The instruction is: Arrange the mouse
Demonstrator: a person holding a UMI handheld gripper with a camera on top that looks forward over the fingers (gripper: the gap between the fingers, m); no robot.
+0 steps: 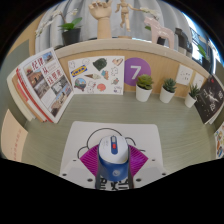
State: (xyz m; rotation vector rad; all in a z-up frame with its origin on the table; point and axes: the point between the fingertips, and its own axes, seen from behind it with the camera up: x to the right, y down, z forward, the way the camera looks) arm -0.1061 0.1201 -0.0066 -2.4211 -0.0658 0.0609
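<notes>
From where I stand, the mouse (112,152) sits right between the two fingers (103,160) of the gripper (112,168), its white shell with a blue stripe and a reddish scroll wheel pointing away across the tabletop (110,112). The pink pads lie close along both sides of the mouse, and the fingers are drawn in narrow around it; whether they actually press on it or leave a thin gap I cannot tell. Under the mouse is a white mat (80,150), and the mouse rests near the mat's middle.

Beyond the mouse, across a bare stretch of pale green tabletop, a low wooden ledge (110,50) runs along the back. Leaning against it straight ahead of the mouse are printed cards (92,72) and a purple card with a white "7" (137,72). To the right of that card stand three small white pots with green plants (145,88), in a row. To the left of the mouse, well apart from it, an open magazine (42,82) leans at an angle. On top of the ledge, far beyond the mouse, stand pale wooden figures (100,18) and another plant (72,28).
</notes>
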